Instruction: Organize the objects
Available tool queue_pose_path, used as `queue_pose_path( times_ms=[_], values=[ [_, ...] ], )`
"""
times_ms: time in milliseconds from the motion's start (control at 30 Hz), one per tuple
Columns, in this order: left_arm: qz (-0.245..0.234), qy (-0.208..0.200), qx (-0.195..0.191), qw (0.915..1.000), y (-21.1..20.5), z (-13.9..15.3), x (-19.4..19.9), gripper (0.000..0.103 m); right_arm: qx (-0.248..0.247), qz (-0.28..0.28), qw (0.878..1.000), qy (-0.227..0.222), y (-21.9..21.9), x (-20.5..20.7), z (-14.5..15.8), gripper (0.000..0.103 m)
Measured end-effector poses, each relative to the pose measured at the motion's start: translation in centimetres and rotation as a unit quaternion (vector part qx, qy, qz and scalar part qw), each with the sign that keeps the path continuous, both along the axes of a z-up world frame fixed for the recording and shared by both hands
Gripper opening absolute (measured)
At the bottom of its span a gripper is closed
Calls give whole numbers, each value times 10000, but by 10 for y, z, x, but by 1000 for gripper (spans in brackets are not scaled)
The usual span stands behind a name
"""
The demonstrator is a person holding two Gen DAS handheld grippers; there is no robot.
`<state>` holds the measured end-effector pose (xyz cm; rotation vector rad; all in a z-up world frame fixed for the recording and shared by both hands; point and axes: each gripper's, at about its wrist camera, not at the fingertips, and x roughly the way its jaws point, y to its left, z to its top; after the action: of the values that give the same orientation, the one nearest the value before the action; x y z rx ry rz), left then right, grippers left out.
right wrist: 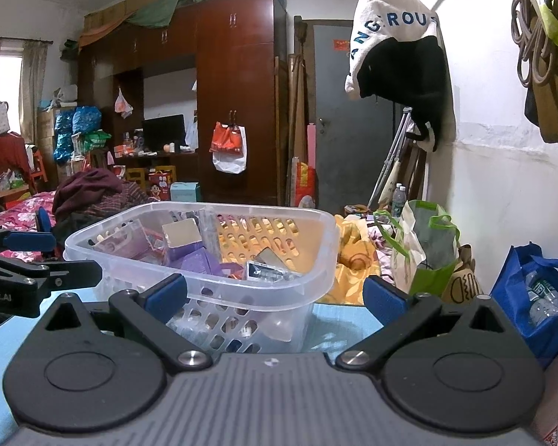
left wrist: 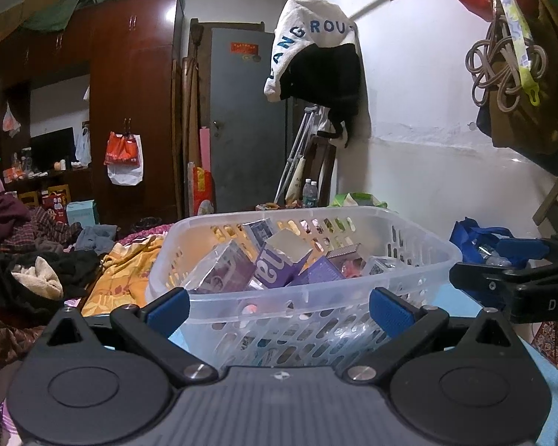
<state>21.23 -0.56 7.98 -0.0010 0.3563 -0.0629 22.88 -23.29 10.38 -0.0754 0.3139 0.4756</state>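
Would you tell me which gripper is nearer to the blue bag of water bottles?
The right gripper: the blue bag lies just off its right side. The left gripper sits farther away, facing the clear basket, with the right gripper between it and the bag.

Dim indoor light, colours washing out. Daylight is blowing out the curtained window (right wrist: 9, 81) at far left. Glare is streaking the wardrobe (right wrist: 238, 85) doors. Fisheye is bending edges, corners vignetting black; background slightly soft.
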Motion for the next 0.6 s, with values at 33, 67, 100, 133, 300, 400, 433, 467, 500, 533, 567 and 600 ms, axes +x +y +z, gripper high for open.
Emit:
queue_pose_path(
  times_ms=[33, 67, 100, 133, 300, 400, 433, 467, 500, 533, 567, 600],
  values=[
    [3, 0, -4, 10000, 0, 0, 0, 103, 4, 7, 10000, 1, 0, 0, 0, 103],
    [-7, -9, -1, 10000, 0, 0, 0, 103, 5, 11, 10000, -2, 0, -1, 0, 103],
    [-10, -17, 0, 10000, 1, 0, 0, 103, 6, 12, 10000, -5, 0, 0, 0, 103],
    [-8, -20, 1, 10000, 1, 0, 0, 103, 5, 11, 10000, -5, 0, 0, 0, 103],
    [-19, -13, -3, 10000, 1, -1, 1, 103, 4, 14, 10000, -2, 1, -1, 0, 103],
    [-1, -3, 22, 10000, -1, -1, 1, 103, 7, 10, 10000, 1, 1, -1, 0, 103],
    [4, 1, 27, 10000, -1, -1, 1, 103, 4, 13, 10000, 1, 1, -1, 0, 103],
    [4, 4, 26, 10000, -1, -1, 1, 103, 2, 8, 10000, 0, 1, -1, 0, 103],
    [0, 5, 22, 10000, -1, -1, 1, 103, 0, 5, 10000, -4, 1, -1, 0, 103],
    [-2, 10, 18, 10000, -1, -2, 2, 103, 1, 7, 10000, -6, 1, -1, 0, 103],
    [2, 13, 16, 10000, -2, -2, 2, 103, -1, 7, 10000, -5, 1, -1, 0, 103],
    [8, 16, 20, 10000, -2, -2, 2, 103, 0, 9, 10000, 0, 1, -1, 1, 103]
  ],
)
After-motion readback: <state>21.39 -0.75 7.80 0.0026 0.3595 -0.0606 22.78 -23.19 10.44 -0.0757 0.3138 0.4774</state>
